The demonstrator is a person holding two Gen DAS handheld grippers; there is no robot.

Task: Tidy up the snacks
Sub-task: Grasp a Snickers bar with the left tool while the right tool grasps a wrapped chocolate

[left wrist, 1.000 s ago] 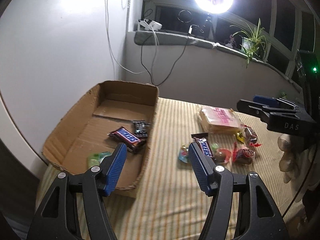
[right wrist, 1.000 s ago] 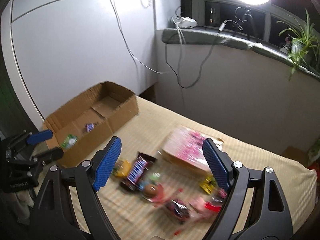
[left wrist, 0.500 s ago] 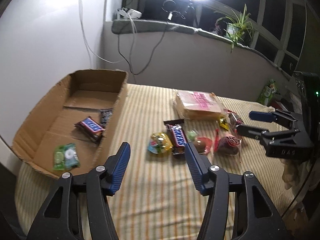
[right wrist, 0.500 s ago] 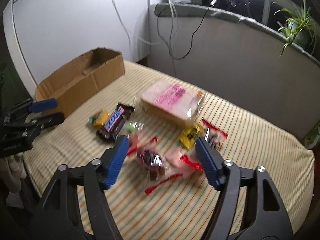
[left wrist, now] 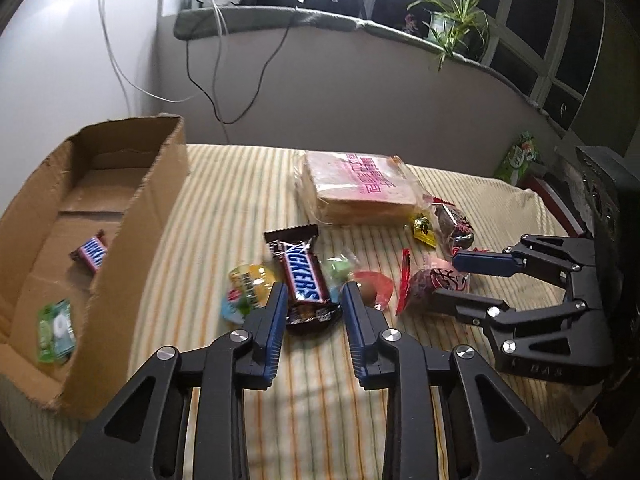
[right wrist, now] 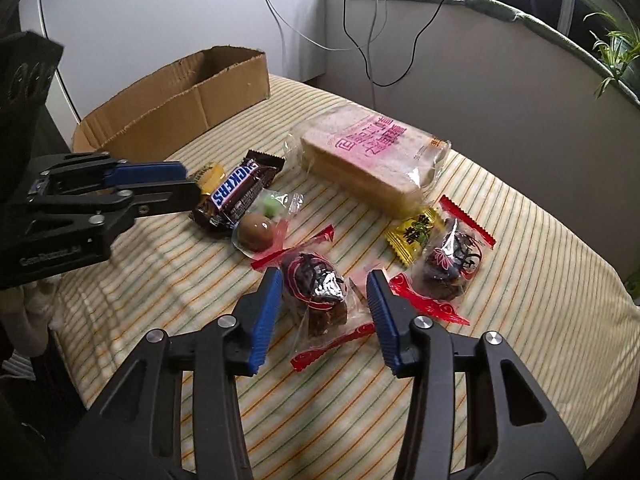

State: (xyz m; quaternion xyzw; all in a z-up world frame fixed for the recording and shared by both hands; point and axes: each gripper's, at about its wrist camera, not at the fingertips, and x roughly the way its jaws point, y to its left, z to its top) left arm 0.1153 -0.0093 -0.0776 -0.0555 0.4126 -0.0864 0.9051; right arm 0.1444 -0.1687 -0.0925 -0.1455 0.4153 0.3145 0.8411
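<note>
On the striped cloth [left wrist: 224,208] lies a Snickers bar [left wrist: 302,272]. My left gripper [left wrist: 314,300] straddles its near end, jaws closing, and I see no pad pressing on the wrapper. From the right wrist view the left gripper [right wrist: 192,188] sits at the end of that Snickers bar [right wrist: 236,192]. My right gripper [right wrist: 325,286] has a dark snack in a red-edged clear wrapper [right wrist: 316,292] between its closing jaws, with a gap left on the right side. The cardboard box [left wrist: 120,240] at the left holds another Snickers [left wrist: 92,254] and a green pack [left wrist: 56,328].
A bagged bread loaf [right wrist: 372,156] lies behind the pile. Around it are a yellow candy [right wrist: 416,232], a second dark snack [right wrist: 452,264], a brown ball in a wrapper [right wrist: 256,232], a green candy [right wrist: 272,204] and a yellow jelly cup [left wrist: 250,280]. Cables hang from the window ledge [left wrist: 320,20].
Both grippers have come down and forward onto the snack pile and their jaws have narrowed. The left swung right, away from the box, to the Snickers on the cloth.
</note>
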